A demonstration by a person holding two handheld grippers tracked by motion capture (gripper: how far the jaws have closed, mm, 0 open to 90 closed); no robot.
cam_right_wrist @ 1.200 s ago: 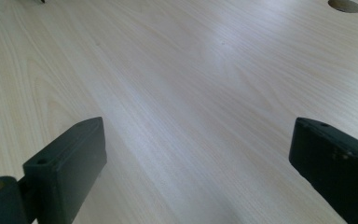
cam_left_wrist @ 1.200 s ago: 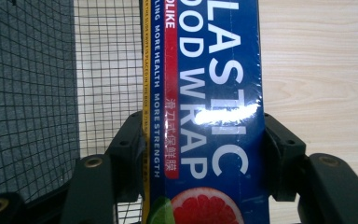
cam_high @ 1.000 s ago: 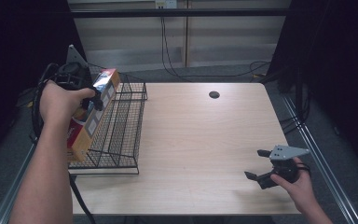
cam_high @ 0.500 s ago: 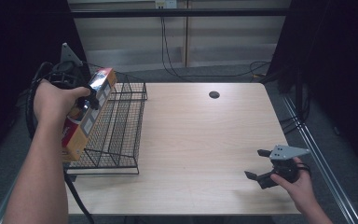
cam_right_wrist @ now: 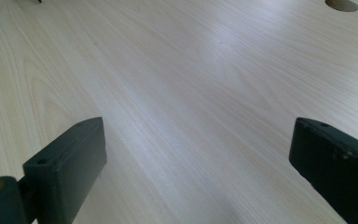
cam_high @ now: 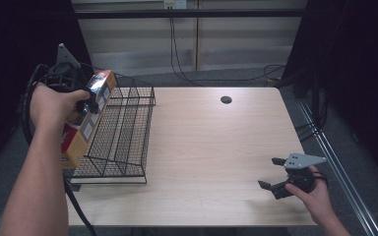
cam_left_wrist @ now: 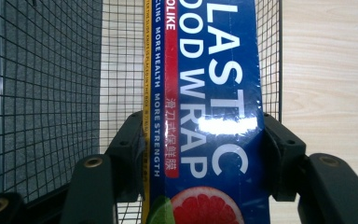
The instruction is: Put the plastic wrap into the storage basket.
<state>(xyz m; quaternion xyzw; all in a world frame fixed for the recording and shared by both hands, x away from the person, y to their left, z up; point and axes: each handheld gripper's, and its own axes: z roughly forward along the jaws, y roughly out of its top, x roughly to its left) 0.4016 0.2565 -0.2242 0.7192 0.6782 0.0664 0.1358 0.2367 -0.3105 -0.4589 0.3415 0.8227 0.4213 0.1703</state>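
Left gripper (cam_high: 89, 101) is clamped across a long box of plastic wrap (cam_high: 84, 123), its jaws pressing the two long sides. The box hangs above the left edge of the black wire rack (cam_high: 120, 132), at the table's (cam_high: 211, 147) left side. In the high view, its long axis slants: the far end is raised and points away from the person, the near end dips toward the table's near-left corner. In the left gripper view, the box (cam_left_wrist: 205, 112) runs straight up between the jaws, blue printed face to the camera, wire mesh (cam_left_wrist: 42, 93) behind it. Right gripper (cam_high: 271, 173) sits low over the bare near-right part of the table, jaws spread wide, nothing between them.
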